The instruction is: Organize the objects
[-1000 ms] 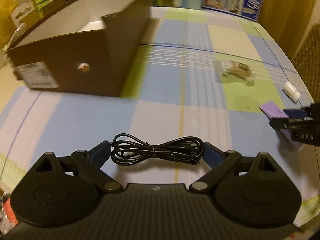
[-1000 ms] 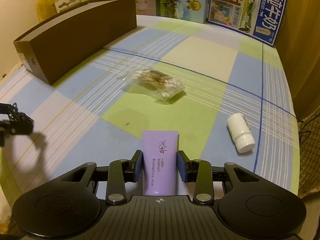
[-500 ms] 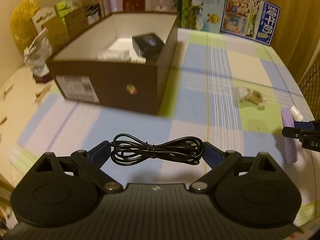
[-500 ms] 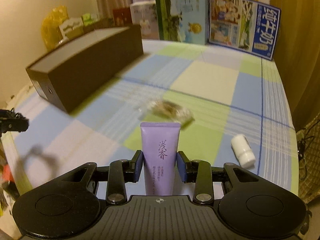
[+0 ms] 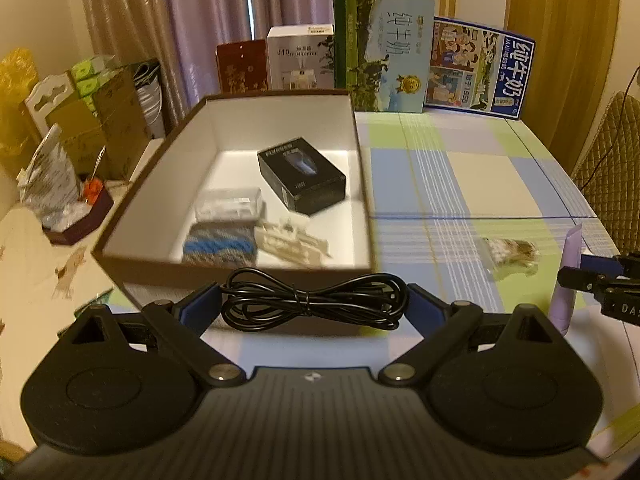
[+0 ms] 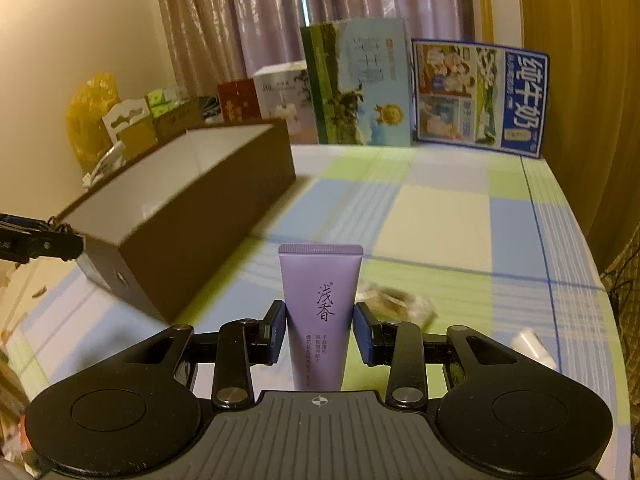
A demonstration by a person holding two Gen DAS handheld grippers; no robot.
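My left gripper (image 5: pixel 314 306) is shut on a coiled black cable (image 5: pixel 314 300), held in the air just before the near wall of the brown box (image 5: pixel 224 266). Inside the box lie a black carton (image 5: pixel 302 174), a clear plastic case (image 5: pixel 230 204), a blue-and-grey knitted piece (image 5: pixel 220 246) and a white item (image 5: pixel 290 238). My right gripper (image 6: pixel 320 330) is shut on a purple tube (image 6: pixel 320 308), lifted above the checked tablecloth, with the brown box (image 6: pixel 192 216) to its left. The right gripper and tube (image 5: pixel 566 280) also show at the left wrist view's right edge.
A clear bag of cotton swabs (image 5: pixel 510 252) lies on the checked cloth right of the box, and a small white bottle (image 6: pixel 532 346) lies further right. Printed cartons (image 5: pixel 382 50) stand along the table's far edge. Boxes and bags (image 5: pixel 60 140) crowd the left side.
Both grippers have risen from the table with their loads. The left one has come up to the box's near wall, so the box's inside now shows.
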